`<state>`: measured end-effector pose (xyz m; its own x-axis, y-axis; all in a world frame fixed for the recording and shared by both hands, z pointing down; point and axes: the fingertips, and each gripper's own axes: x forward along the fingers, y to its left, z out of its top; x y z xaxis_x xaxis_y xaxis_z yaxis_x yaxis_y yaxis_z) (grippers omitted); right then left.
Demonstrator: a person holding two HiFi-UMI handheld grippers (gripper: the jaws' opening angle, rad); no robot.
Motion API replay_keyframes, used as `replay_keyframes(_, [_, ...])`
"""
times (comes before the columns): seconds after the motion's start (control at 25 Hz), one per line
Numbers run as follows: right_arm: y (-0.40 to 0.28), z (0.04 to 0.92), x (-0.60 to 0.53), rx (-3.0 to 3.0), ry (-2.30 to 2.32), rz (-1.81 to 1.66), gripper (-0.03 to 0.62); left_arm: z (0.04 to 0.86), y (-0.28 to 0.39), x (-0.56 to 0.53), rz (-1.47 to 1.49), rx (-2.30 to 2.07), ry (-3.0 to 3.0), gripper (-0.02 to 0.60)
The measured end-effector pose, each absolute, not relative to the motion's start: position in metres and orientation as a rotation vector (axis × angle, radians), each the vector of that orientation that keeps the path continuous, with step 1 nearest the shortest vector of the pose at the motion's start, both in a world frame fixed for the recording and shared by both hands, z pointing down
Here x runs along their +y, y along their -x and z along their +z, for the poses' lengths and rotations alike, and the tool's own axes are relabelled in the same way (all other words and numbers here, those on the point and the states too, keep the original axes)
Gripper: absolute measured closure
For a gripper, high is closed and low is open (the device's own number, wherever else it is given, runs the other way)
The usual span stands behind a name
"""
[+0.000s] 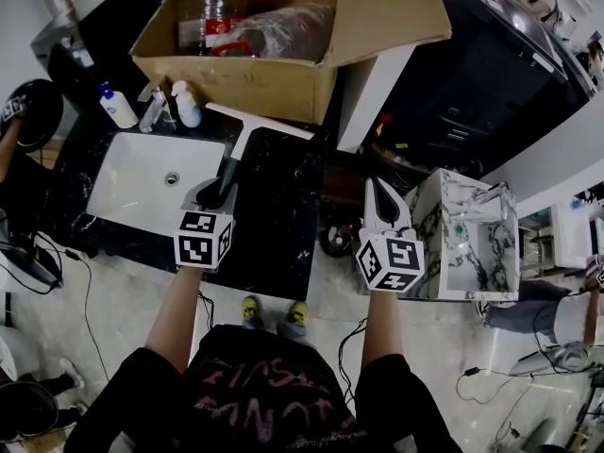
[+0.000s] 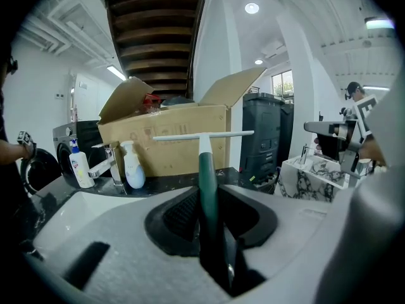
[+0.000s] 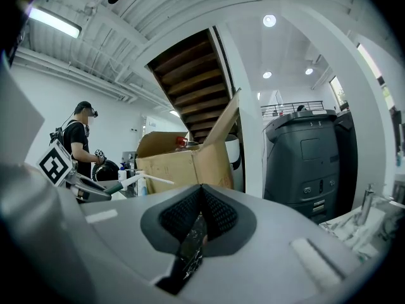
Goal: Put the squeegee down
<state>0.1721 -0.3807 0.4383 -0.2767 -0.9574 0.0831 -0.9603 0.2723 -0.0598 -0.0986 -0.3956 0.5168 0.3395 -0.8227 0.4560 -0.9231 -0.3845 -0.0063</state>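
Note:
My left gripper (image 1: 225, 185) is shut on the dark green handle of the squeegee (image 1: 247, 134), whose white blade (image 1: 260, 121) points toward the cardboard box, just above the black counter (image 1: 283, 206). In the left gripper view the squeegee's handle (image 2: 206, 176) runs up between the jaws to the white blade (image 2: 202, 135). My right gripper (image 1: 382, 203) hangs to the right of the counter, over the floor, jaws together with nothing between them. From the right gripper view the squeegee (image 3: 136, 180) shows at the left.
A white sink basin (image 1: 156, 177) lies left of the squeegee, with a faucet (image 1: 156, 107) and two bottles (image 1: 118, 107) behind it. An open cardboard box (image 1: 274, 36) stands at the counter's back. A marble-patterned basin (image 1: 467, 239) sits at the right.

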Motion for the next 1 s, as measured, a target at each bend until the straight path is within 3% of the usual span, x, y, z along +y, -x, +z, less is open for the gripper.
replay_keyframes(1.0, [-0.185, 0.464, -0.384, -2.439, -1.879, 0.22, 0.582, 0.605, 0.083, -0.394, 0.741, -1.427, -2.187, 0.479])
